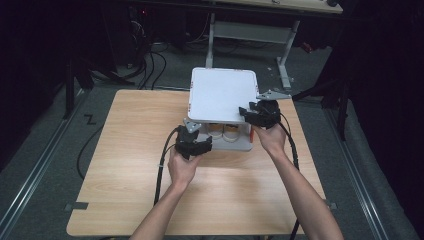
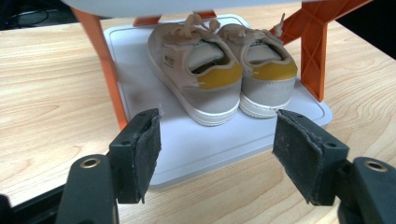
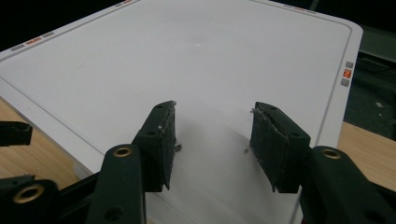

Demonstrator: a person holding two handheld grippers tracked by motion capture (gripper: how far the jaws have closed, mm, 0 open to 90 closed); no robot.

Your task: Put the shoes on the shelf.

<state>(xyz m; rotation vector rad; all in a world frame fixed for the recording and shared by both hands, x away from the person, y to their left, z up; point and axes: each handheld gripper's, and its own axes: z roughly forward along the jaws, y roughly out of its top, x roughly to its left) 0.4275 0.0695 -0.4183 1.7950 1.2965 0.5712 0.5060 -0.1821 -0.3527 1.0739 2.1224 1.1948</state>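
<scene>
- Two small beige shoes with yellow heel patches were counted in the left gripper view, set side by side and touching on the lower shelf of a white rack, heels turned toward the camera.
- One rack was seen on one wooden table; two white shelves were counted, the top shelf above the lower one, joined by orange posts, of which three were made out in the left gripper view.
- Two grippers were counted, one in each hand.
- One left gripper was held level in front of the lower shelf, its jaws standing well apart with nothing between the pads; the shoes lay beyond the jaws at 12 o'clock, clear of them, and the near shelf edge ran between the two jaws.
- One right gripper was held over the near corner of the top shelf, at about 4 o'clock on that shelf in the high view; its jaws stood apart, and bare white shelf surface was seen between the pads, though whether the tips touched it could not be told.
- In the high view the shoes were seen beneath the top shelf, at 1 o'clock from the left gripper and 8 o'clock from the right gripper.
</scene>
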